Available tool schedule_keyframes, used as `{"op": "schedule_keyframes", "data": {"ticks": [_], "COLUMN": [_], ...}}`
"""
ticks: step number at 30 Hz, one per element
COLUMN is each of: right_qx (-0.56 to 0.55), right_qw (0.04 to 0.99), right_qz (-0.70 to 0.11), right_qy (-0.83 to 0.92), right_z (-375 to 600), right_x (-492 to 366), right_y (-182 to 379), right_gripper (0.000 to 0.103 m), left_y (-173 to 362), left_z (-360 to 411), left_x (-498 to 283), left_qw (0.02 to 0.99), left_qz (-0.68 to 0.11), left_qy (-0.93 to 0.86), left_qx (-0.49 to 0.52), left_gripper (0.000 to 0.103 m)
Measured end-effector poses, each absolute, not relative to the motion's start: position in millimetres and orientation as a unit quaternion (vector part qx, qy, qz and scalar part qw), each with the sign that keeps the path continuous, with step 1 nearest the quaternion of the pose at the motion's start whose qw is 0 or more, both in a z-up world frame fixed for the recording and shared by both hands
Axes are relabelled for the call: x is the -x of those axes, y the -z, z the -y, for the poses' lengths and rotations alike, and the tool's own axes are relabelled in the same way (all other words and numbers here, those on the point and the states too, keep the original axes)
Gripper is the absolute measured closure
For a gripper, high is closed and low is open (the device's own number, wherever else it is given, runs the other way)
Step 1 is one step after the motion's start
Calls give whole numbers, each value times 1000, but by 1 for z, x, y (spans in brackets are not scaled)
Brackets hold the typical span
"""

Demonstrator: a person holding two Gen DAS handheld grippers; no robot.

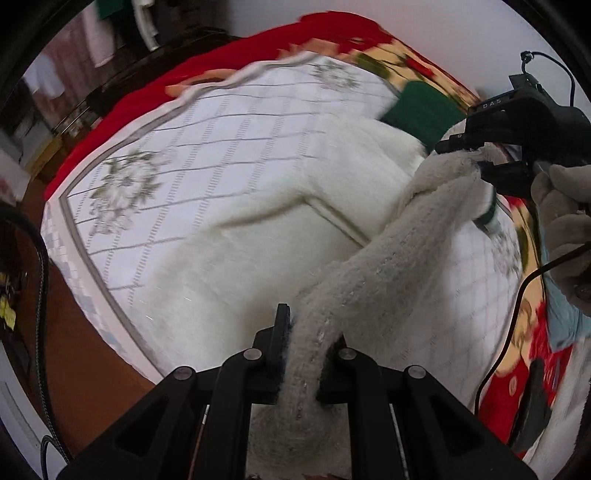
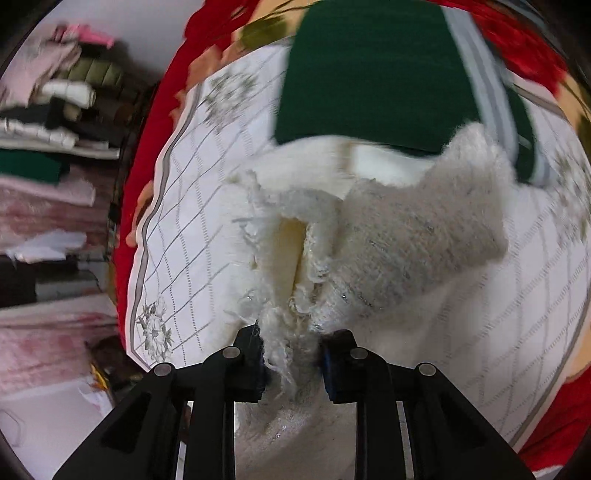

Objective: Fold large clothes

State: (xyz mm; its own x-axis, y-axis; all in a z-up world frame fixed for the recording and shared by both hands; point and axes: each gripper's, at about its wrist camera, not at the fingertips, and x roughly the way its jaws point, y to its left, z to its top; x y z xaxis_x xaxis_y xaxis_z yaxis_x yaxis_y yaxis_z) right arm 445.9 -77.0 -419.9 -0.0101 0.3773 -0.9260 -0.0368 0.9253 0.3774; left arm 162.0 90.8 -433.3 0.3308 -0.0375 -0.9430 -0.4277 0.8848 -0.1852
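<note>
While both claws are clamped on the same fuzzy white garment (image 1: 369, 266), it hangs as a thick rope of cloth between them, lifted off the bed (image 1: 207, 147) so that its weight can pull it straight. Left claw (image 1: 306, 354) is at the near end, jaws pinched nearly together on a rolled grey-white edge that runs up and away to the right. Over there, the right claw (image 1: 480, 162) bites the far end of that same roll, with the person's gloved hand (image 1: 565, 229) behind it on the handle.

From the right wrist view, the right claw (image 2: 291, 354) is narrow too, with a frayed, woolly bunch of the garment (image 2: 406, 240) squeezed between its pads and loose threads spilling out at the left pad. Beyond that bunch, a flap stands up and a pale lining shows in the fold.

Most of the garment lies on the white quilted cover, spread across the middle of the bed, with only the gripped edge raised. A dark green folded piece (image 2: 369, 74) sits at the far side, touching or just beside the white cloth; which, I cannot tell through the blur. Red floral bedding (image 1: 354, 33) rims the quilt. Stacked clothes (image 2: 55, 110) wait on shelves to the left.

My read: two corners taken along one edge, ready to carry that edge across for a fold. The risk is the thick bunching, which could slip from either grip.
</note>
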Motion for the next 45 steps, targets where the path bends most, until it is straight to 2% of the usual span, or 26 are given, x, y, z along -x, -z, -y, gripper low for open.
{"op": "schedule_keyframes", "data": {"ticks": [4,9,11,13,15,16,18,19,20,21,22,24,27,30,35,36,38,40,43,45], "right_qx": [-78,-28,-6,-15,-36,-63,-108,-122,-126,-125,-123,-114,-141,-174,-319,-338,-377,-389,-421,-431], "right_qw": [689,673,658,642,633,627,625,632,644,660,674,703,712,700,617,615,609,610,628,645], "right_qz": [-704,-724,-736,-745,-745,-738,-722,-712,-704,-695,-687,-673,-676,-682,-686,-674,-643,-638,-616,-603], "right_qy": [-155,-149,-156,-178,-208,-241,-277,-280,-273,-257,-243,-198,-131,-121,-217,-230,-273,-262,-219,-188], "right_z": [4,-67,-86,-99,-98,-92,-70,-53,-34,-12,7,53,130,170,183,183,176,175,196,219], "right_x": [-459,-473,-476,-478,-481,-483,-486,-489,-492,-495,-498,-503,-510,-522,-541,-542,-546,-542,-523,-506], "right_y": [438,489,511,525,520,511,492,481,471,463,457,453,477,517,606,611,615,616,601,585], "right_gripper": [79,78,71,54,50,50,50,50,49,44,29,14,14,14,12,13,45,65,84,89], "left_y": [453,492,518,530,529,525,516,512,509,506,506,520,558,587,588,587,587,586,581,571], "left_z": [-138,-178,-195,-209,-217,-219,-222,-223,-224,-224,-222,-221,-225,-230,-233,-232,-231,-231,-234,-236], "left_x": [-166,-171,-167,-158,-151,-147,-141,-139,-137,-136,-137,-141,-147,-146,-150,-152,-156,-163,-176,-191], "left_qw": [776,750,726,711,705,705,705,706,708,710,712,707,692,678,682,684,689,693,700,712], "left_qz": [-568,-588,-604,-602,-598,-598,-600,-600,-599,-597,-597,-609,-625,-631,-632,-634,-637,-639,-637,-629], "left_qy": [-141,-161,-167,-160,-163,-165,-179,-187,-198,-210,-219,-234,-276,-286,-291,-290,-287,-285,-284,-281], "left_qx": [236,256,282,327,344,344,334,326,318,309,297,274,234,247,225,216,193,171,153,138], "left_gripper": [96,95,89,88,81,72,44,19,13,13,13,13,13,4,1,1,1,1,2,2]}}
